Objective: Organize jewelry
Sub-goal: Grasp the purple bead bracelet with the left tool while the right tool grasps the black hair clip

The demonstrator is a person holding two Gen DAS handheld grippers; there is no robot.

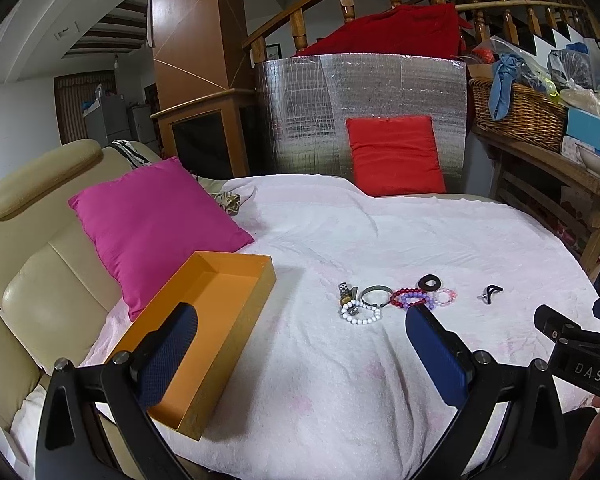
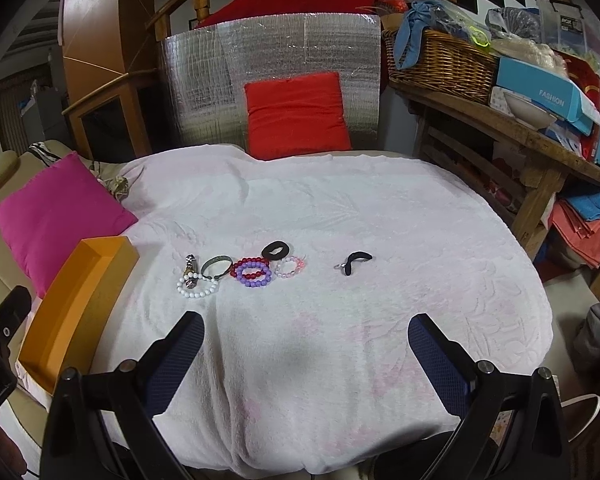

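The left gripper (image 1: 300,344) has its jaws spread wide apart with nothing between them, hanging above the pale pink blanket (image 1: 340,380). The right gripper (image 2: 306,356) is the same: jaws wide apart, empty, above the blanket's near edge.

Under the left gripper's left pad lies an open orange box (image 1: 216,320), long and shallow, with nothing visible inside. It sits on the blanket's left side, just in front of a magenta cushion (image 1: 152,224).

The jewelry lies in a loose row on the blanket beyond both grippers, to the right of the box and apart from it. From the left: a metal watch (image 2: 189,266) touching a white bead bracelet (image 2: 197,286), then a dull metal bangle (image 2: 216,266), then a red bead bracelet (image 2: 250,266) with a purple bead bracelet (image 2: 254,274) overlapping it, then a pale pink bead bracelet (image 2: 289,267). A black ring-shaped band (image 2: 277,249) sits just behind the pink one. Off to the right, apart from the row, is a small curved black piece (image 2: 354,262) with a silver bit at its end (too small to identify).

At the blanket's far edge a red cushion (image 2: 296,114) leans on a silver foil panel (image 2: 268,48).
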